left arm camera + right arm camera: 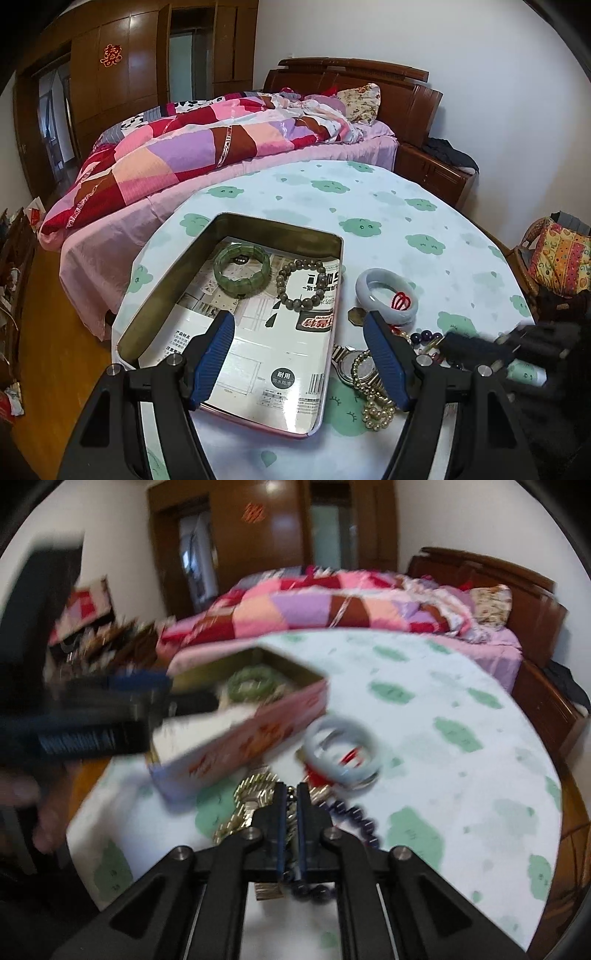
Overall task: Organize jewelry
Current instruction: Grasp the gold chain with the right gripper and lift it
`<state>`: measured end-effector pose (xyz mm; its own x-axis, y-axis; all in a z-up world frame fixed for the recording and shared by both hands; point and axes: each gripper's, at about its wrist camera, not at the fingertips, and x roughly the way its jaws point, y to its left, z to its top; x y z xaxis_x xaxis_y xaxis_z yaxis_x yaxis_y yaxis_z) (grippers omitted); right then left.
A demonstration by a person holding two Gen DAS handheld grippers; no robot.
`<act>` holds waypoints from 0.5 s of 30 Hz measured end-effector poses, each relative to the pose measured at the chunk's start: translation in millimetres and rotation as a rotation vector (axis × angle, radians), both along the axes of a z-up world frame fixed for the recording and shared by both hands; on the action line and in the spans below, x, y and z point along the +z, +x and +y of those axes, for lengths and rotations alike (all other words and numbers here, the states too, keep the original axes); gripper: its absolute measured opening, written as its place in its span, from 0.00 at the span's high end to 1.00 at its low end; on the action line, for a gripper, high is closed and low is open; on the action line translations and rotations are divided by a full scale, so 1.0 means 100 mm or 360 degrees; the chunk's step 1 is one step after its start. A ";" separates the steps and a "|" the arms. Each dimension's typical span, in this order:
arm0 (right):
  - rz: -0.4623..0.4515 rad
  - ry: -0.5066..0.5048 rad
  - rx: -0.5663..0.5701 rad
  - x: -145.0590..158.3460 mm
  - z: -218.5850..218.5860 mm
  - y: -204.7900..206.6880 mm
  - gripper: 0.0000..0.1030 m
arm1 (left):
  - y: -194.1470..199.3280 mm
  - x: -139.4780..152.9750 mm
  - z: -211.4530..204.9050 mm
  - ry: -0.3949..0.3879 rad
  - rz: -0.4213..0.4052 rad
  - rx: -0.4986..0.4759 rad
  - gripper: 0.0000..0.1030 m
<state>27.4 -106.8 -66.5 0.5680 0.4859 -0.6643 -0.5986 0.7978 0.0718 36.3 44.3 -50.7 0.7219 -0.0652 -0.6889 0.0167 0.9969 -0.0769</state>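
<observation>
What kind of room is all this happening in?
Most likely a home bedroom: a bed with a patchwork quilt and wooden headboard, plus a wooden wardrobe behind it.

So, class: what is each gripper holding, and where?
Left gripper open, holding nothing. Right gripper shut in the jewelry pile; what it pinches cannot be told.

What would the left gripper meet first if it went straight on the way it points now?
Probably the printed paper lining the open tin: the left gripper, jaws open, points down into it. Depth is hard to judge.
</observation>
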 end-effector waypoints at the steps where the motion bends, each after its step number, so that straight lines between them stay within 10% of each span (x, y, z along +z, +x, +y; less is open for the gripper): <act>1: -0.0018 0.0030 -0.0023 0.06 -0.05 0.00 0.94 | 0.00 0.00 0.00 -0.0001 0.0002 -0.0004 0.30; 15: -0.0237 0.0246 -0.0250 0.70 -0.48 -0.02 0.94 | -0.01 -0.09 -0.18 0.0013 0.0017 -0.0118 0.30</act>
